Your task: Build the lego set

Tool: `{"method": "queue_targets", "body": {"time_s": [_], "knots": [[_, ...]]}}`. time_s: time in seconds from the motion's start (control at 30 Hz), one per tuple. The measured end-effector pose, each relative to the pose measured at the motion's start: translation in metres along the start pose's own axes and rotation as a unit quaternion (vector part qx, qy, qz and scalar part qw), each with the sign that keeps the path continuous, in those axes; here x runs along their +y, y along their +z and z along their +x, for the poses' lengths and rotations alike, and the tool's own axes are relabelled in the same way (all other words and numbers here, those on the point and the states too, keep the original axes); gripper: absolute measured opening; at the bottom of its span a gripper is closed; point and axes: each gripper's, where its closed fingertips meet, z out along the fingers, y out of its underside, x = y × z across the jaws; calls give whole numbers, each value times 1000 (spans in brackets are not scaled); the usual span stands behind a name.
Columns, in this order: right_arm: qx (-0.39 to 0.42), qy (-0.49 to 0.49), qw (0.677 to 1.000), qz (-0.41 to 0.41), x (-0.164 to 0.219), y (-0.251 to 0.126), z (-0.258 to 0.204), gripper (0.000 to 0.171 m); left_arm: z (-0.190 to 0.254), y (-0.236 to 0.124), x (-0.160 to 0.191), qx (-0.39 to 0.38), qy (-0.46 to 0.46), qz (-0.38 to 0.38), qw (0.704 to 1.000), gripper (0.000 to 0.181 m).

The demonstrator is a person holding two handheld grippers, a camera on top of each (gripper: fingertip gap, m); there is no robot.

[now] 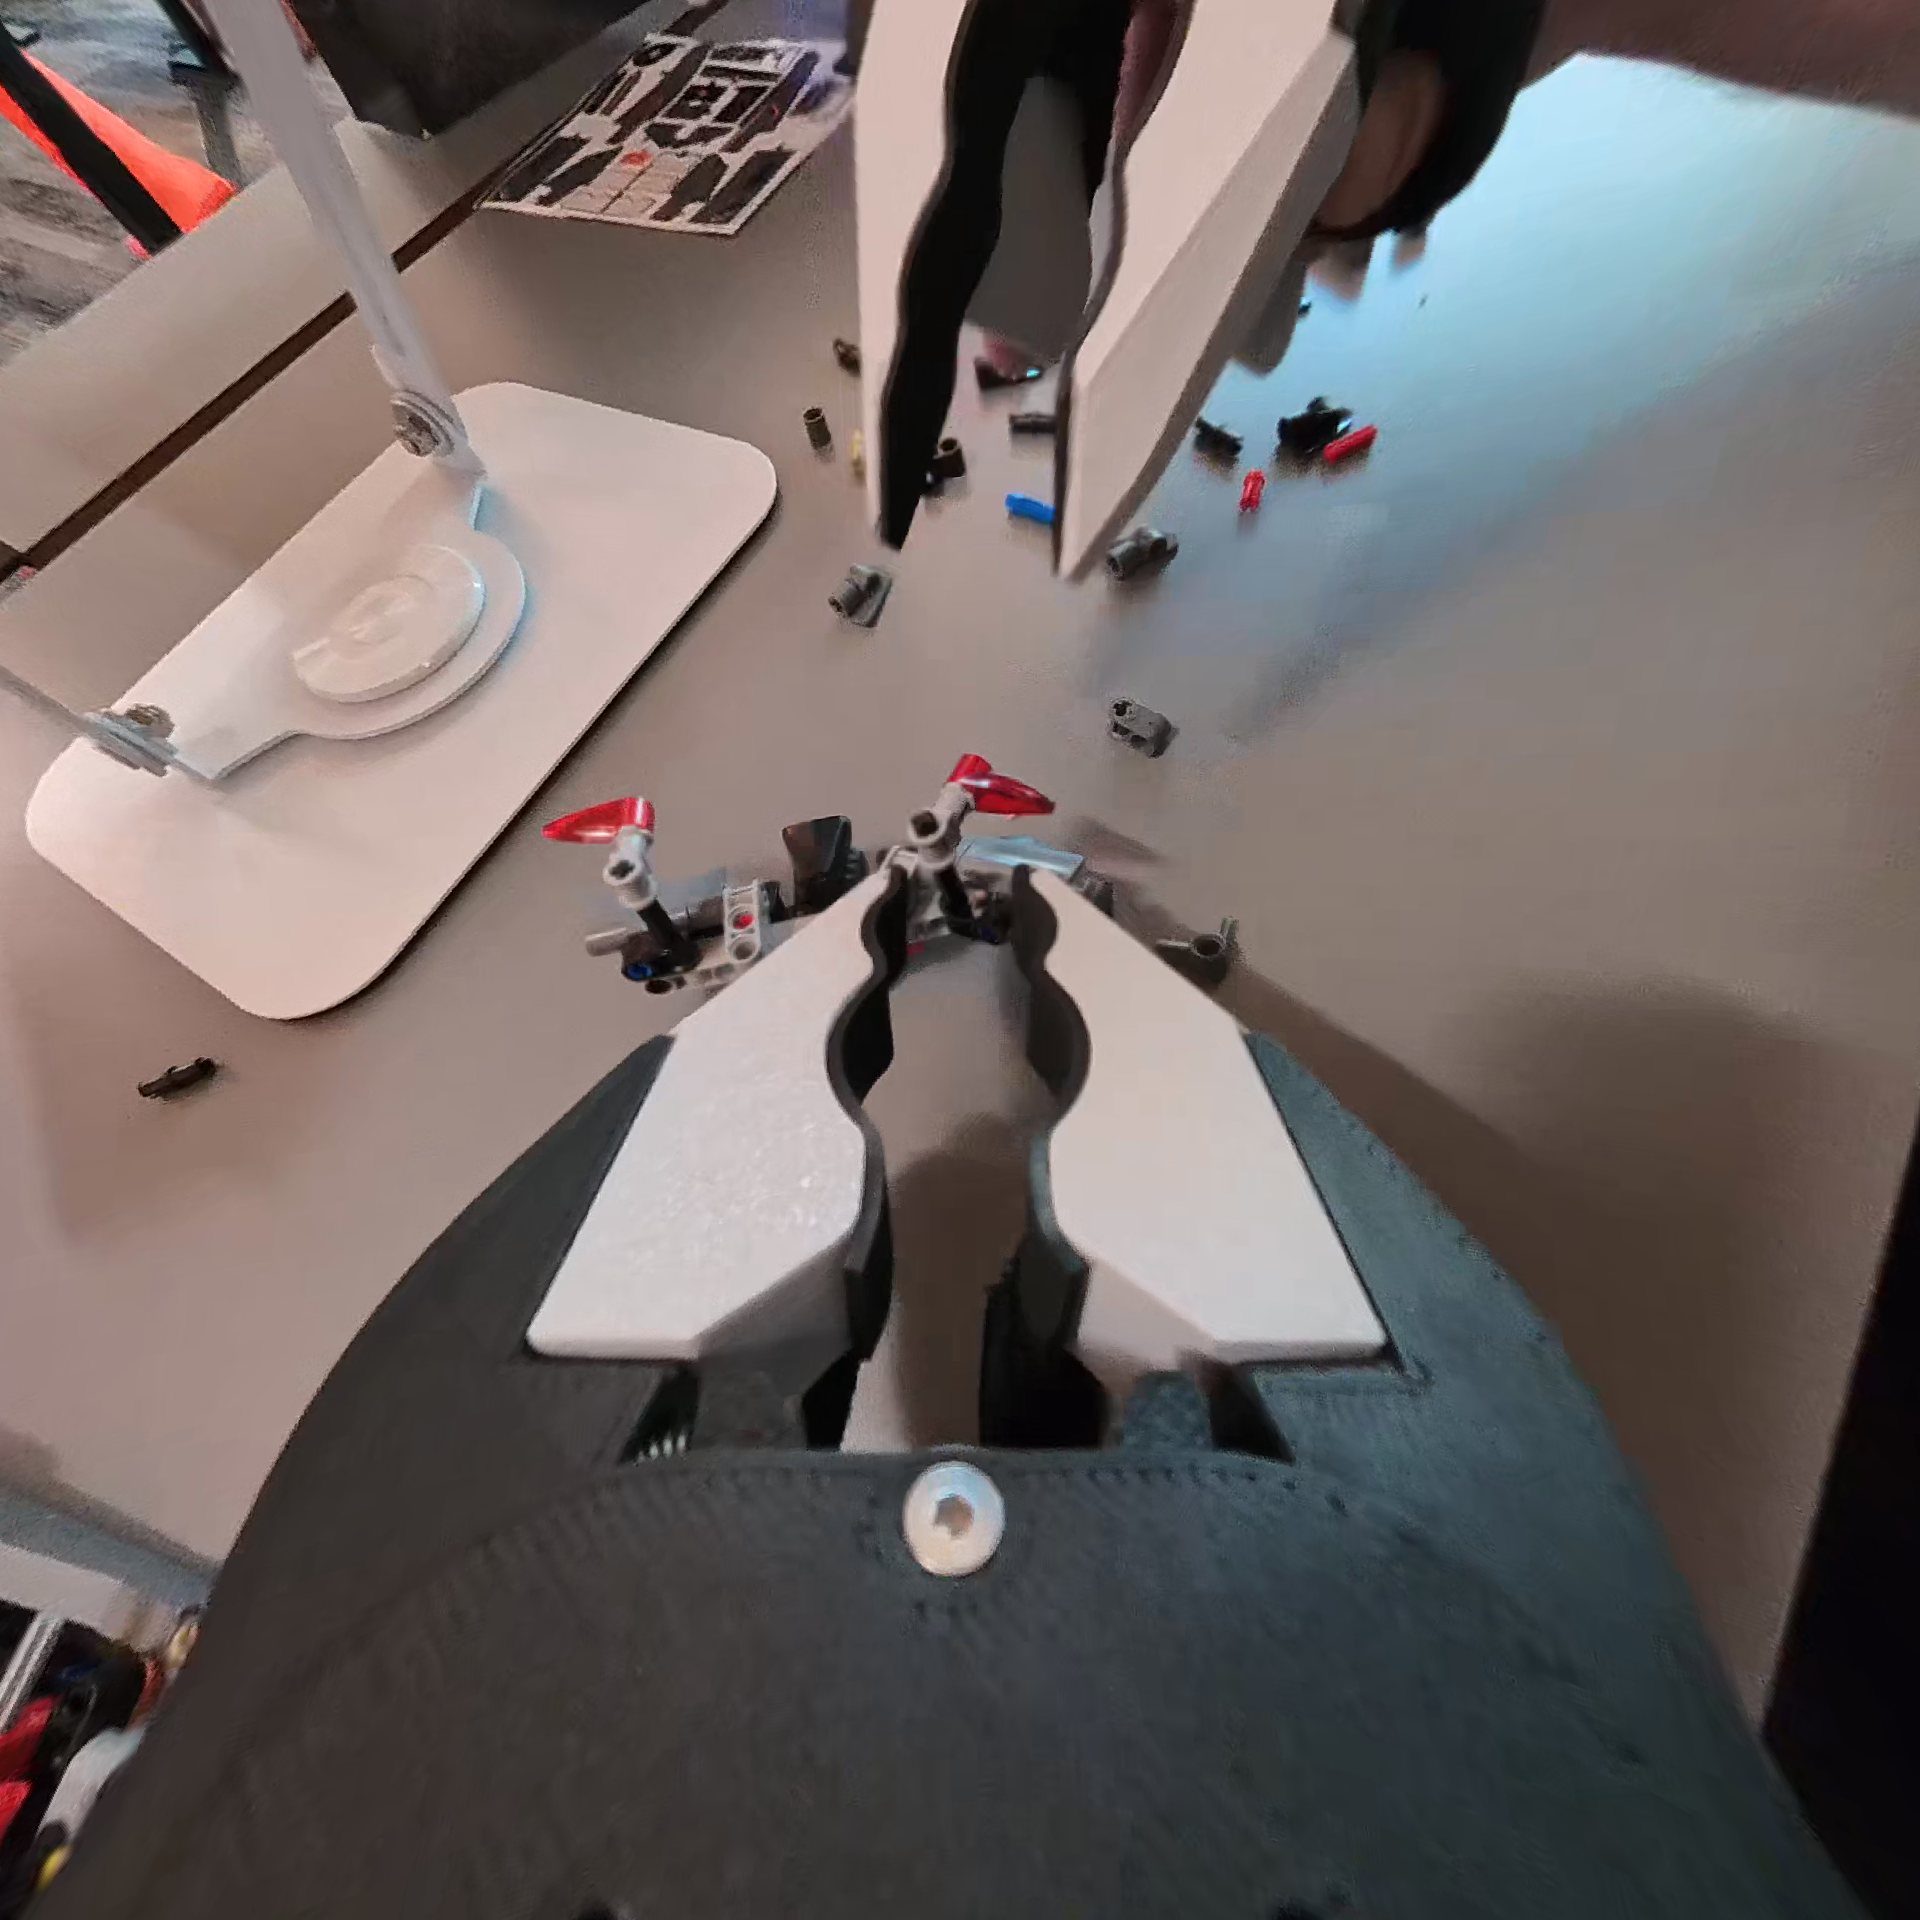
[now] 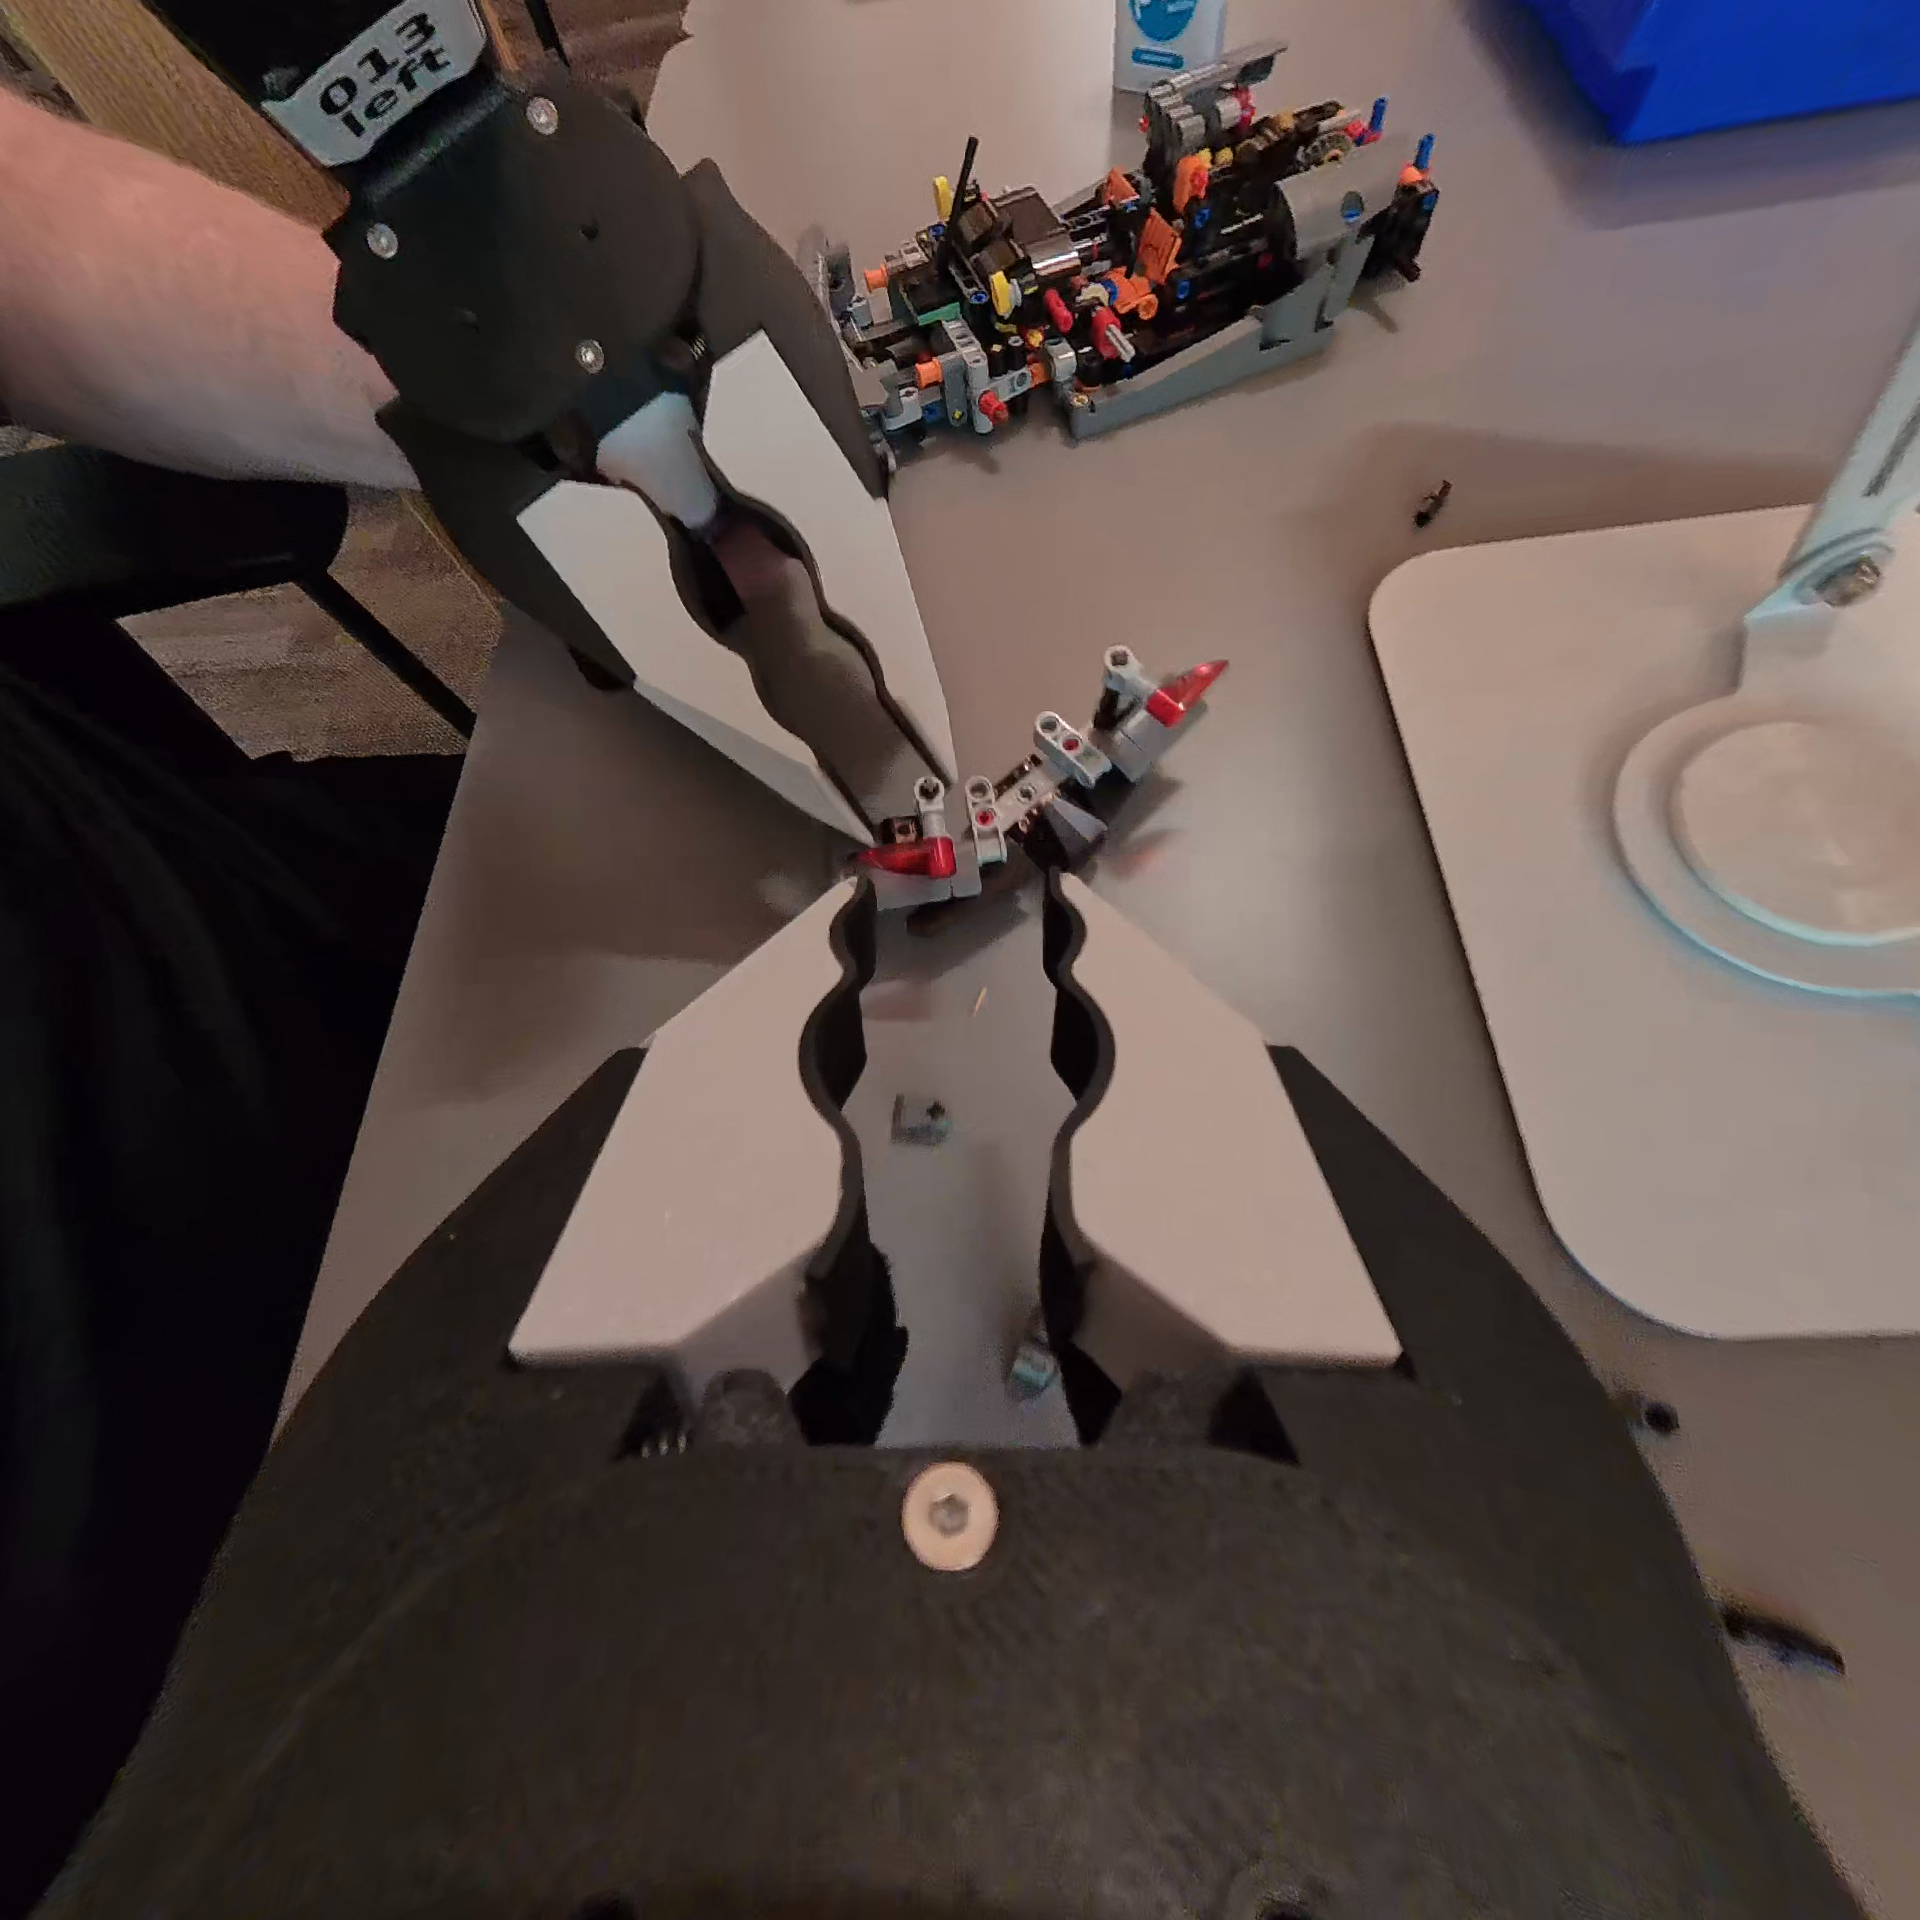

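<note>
Small assembly [image 2: 1023, 805] sits at your gripper tips, both grippers crowding it: left gripper [image 2: 899, 821] from your left, right gripper [image 2: 951, 883] in front. White stand base [image 2: 1558, 1039] blocks your right side, near assembly. Big model [image 2: 1122, 291] stands farther back, open table [image 2: 1122, 540] between. Loose pins [image 1: 1288, 457] litter table beyond assembly. Bare table behind right gripper's fingers, one small grey piece [image 2: 920, 1122] there.

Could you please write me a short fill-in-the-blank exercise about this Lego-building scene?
1. The small Lego assembly between the grippers carries translucent ___ pointed pieces.
2. The left gripper has its jaws ___.
3. The large multicoloured Lego chassis rests on the ___.
4. The white stand base lies ___ the assembly, not under it.

Missing words: red; open; table; beside
</note>
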Motion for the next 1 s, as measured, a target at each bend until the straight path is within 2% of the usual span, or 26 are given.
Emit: {"method": "queue_targets", "body": {"time_s": [0.13,0.43,0.63,0.73,0.9,1.0], "knots": [[25,4,1000,-1,5,-21,-3,32,-4,-15,-1,-19,5,2,1000,19],[91,-11,996,-20,17,-44,-30,43,1,-42,4,-52,-11,-9,999,24],[125,0,992,-19,30,-62,-40,46,6,-38,13,-61,-25,-28,997,29],[131,-4,991,-39,39,-53,-42,54,4,-35,13,-72,-35,-34,996,34],[89,-11,994,-56,36,-16,-38,65,-4,-25,20,-79,-48,-58,994,43],[87,-29,993,-72,36,1,-18,66,-10,-18,28,-77,-56,-80,992,46]]}}
